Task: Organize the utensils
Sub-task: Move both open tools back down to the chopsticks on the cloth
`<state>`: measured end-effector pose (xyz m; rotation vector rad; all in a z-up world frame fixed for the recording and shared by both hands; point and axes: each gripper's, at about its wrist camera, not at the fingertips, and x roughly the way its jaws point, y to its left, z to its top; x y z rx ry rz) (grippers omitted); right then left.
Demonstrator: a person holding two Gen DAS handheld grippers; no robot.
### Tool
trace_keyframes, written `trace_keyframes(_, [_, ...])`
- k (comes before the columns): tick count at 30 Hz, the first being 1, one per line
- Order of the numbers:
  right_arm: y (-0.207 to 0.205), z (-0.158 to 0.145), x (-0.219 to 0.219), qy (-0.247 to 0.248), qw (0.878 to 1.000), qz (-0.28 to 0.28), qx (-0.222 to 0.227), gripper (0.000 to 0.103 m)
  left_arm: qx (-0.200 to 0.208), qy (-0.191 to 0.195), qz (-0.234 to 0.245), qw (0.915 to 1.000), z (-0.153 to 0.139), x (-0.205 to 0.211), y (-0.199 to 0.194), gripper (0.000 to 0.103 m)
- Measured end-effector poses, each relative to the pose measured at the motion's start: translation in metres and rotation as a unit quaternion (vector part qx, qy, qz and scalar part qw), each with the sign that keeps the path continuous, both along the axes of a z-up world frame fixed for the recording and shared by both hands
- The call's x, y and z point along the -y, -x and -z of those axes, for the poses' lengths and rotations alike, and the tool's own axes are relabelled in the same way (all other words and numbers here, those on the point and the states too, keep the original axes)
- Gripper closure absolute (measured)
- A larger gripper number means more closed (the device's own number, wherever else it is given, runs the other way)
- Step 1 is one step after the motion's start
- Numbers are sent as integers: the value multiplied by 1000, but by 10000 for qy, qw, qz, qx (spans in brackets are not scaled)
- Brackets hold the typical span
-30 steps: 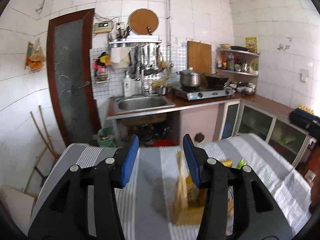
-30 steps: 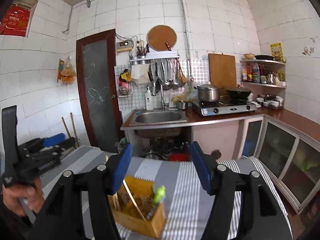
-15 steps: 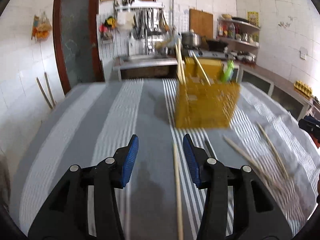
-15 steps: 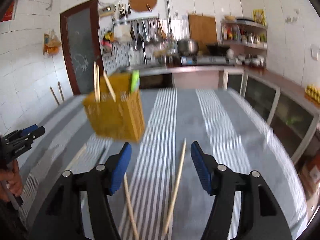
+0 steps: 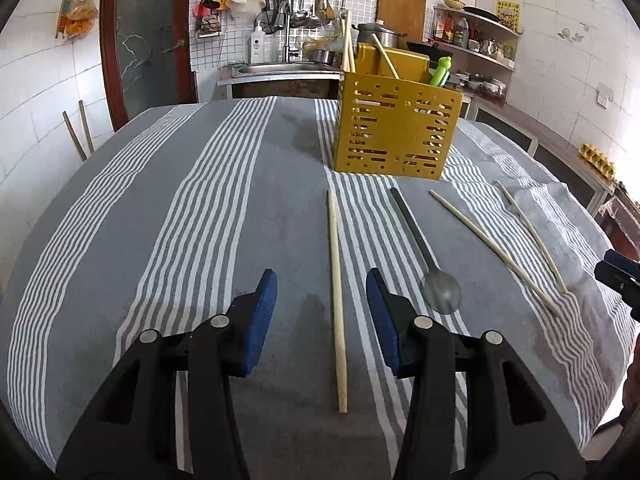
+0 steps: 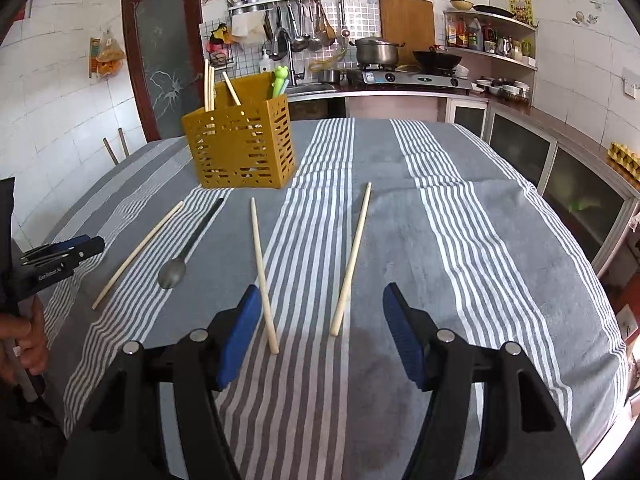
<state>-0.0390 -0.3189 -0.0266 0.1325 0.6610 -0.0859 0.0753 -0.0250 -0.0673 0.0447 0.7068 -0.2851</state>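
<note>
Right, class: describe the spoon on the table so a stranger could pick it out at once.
Start at the yellow slotted utensil holder on the striped tablecloth. In front of it lie loose utensils in a row. The spoon is the only dark metal one, among pale wooden chopsticks.

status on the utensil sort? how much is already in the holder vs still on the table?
Done: the yellow holder already has a few chopsticks and a green utensil standing in it.
In hand: nothing. The left gripper is open around one loose chopstick; the right gripper is open too.
Left: four chopsticks and the spoon lie on the striped cloth.
</note>
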Motion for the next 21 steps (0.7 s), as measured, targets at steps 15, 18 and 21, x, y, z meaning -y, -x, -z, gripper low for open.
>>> trace_keyframes(15, [-41, 11, -14, -41, 9992, -218, -334, 41, -224, -139, 77, 9996, 3, 8, -48, 57])
trace_keyframes(18, [-53, 8, -17, 11, 9990, -248, -378, 41, -291, -224, 267, 9990, 5, 19, -60, 57])
trace_keyframes(21, [-66, 9, -21, -53, 9985, -319, -445, 41, -341, -262, 328, 9985, 6, 27, -71, 57])
